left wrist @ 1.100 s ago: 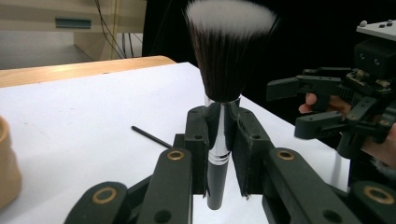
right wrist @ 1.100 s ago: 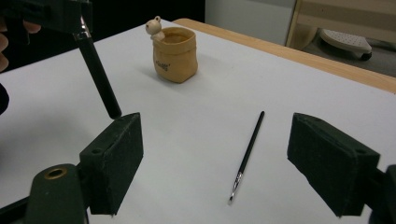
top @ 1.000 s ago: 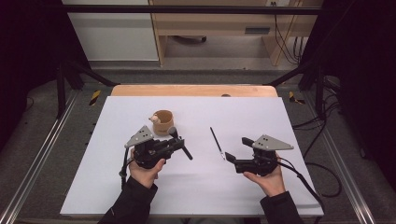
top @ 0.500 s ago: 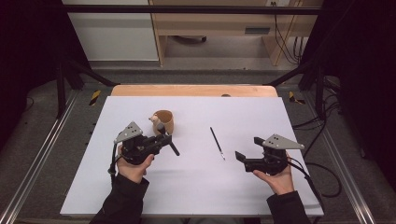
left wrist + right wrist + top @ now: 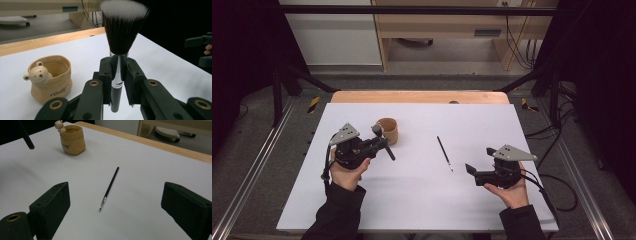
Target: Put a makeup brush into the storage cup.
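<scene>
Looks like the put-the-brushes-away step: the left gripper (image 5: 379, 142) has its fingers clenched on the fluffy black powder brush with a chrome ferrule (image 5: 119, 47), lifted just beside the tan ceramic bear pot (image 5: 388, 131), so next it needs tipping handle-down over the rim. Further right, the thin black liner brush (image 5: 444, 152) lies flat on the white counter (image 5: 422, 200), the right gripper (image 5: 473, 172) near it with fingers released, just opened with nothing between them (its own view shows the brush's tiny metal tip, the high view barely does).

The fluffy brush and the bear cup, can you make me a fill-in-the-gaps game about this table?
1. The left hand-held gripper is shut on a black, white-tipped fluffy makeup brush whose bristles point ____.
2. The tan pouch-shaped ceramic cup has a little ____ figure on its rim.
3. The thin black liner brush lies flat on the white ____.
4. The right hand-held gripper has its jaws wide ____, with nothing between them.

Missing words: up; bear; table; open
</scene>
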Demonstrator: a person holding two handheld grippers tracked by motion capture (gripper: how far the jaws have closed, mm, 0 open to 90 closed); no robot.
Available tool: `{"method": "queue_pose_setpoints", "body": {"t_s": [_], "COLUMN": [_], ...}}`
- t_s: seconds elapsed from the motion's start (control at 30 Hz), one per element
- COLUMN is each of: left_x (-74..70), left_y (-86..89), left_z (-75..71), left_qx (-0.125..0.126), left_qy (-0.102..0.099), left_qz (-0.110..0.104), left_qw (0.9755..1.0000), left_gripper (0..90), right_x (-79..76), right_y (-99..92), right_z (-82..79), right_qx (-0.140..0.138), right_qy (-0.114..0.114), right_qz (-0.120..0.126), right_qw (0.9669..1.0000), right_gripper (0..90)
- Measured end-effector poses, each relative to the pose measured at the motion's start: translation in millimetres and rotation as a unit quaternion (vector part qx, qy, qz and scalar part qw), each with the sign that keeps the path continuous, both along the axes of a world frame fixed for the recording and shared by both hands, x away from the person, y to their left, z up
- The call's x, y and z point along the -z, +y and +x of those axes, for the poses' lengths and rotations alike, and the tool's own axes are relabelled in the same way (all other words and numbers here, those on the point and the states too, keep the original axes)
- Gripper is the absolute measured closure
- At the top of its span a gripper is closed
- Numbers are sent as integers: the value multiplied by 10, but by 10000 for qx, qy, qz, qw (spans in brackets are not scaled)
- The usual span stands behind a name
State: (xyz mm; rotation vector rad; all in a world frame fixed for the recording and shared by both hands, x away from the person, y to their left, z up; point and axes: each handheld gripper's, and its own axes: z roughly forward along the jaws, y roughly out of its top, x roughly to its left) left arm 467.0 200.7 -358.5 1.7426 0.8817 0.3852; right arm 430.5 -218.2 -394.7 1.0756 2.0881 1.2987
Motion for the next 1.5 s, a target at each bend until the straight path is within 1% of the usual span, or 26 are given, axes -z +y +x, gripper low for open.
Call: {"method": "queue_pose_setpoints", "body": {"t_s": [0.03,0.17,0.27,0.33,0.4,0.53,0.57,0.63,0.7,0.73,0.8,1.0,1.13,1.27,1.37,1.43,1.5], "left_x": [-10,-51,-68,-88,-113,-178,-193,-218,-246,-263,-285,-348,-381,-409,-422,-427,-431], "left_y": [3,11,21,30,29,23,17,10,1,-4,-10,-29,-23,-12,-7,-8,-7], "left_z": [10,42,68,90,109,140,147,165,184,197,217,287,347,399,432,458,480], "left_qx": [-17,-66,-101,-120,-149,-150,-166,-170,-168,-176,-189,-244,-293,-346,-365,-385,-396], "left_qy": [-4,-32,-19,-32,-42,-108,-124,-149,-164,-178,-195,-251,-282,-293,-303,-311,-310], "left_qz": [0,118,135,200,218,293,293,304,319,328,348,410,461,453,469,474,475], "left_qw": [10000,9999,9999,9997,9996,9994,9994,9993,9992,9991,9990,9985,9981,9979,9978,9976,9976], "left_gripper": [765,765,765,765,765,765,765,765,765,765,765,765,765,765,765,765,765], "right_x": [-4,-8,-10,-12,-16,-19,-16,-2,6,10,17,38,31,35,37,52,72], "right_y": [-5,-15,-18,-20,-26,-30,-38,-69,-83,-86,-89,-130,-133,-143,-156,-183,-211], "right_z": [-2,-2,-4,-5,-7,-9,-7,4,7,7,11,22,13,5,-1,1,6], "right_qx": [-1,39,59,53,53,104,89,127,179,173,158,213,189,189,184,192,223], "right_qy": [-18,-33,-37,-50,-69,-77,-102,-62,-76,-70,-52,-50,-113,-145,-175,-130,-101], "right_qz": [3,-19,-25,-4,-4,32,86,195,99,90,146,145,171,123,182,296,274], "right_qw": [10000,10000,10000,10000,10000,9999,9999,9997,9998,9998,9998,9997,9996,9996,9995,9993,9993], "right_gripper": [90,86,86,86,86,86,89,89,89,89,89,87,86,83,85,87,89]}}
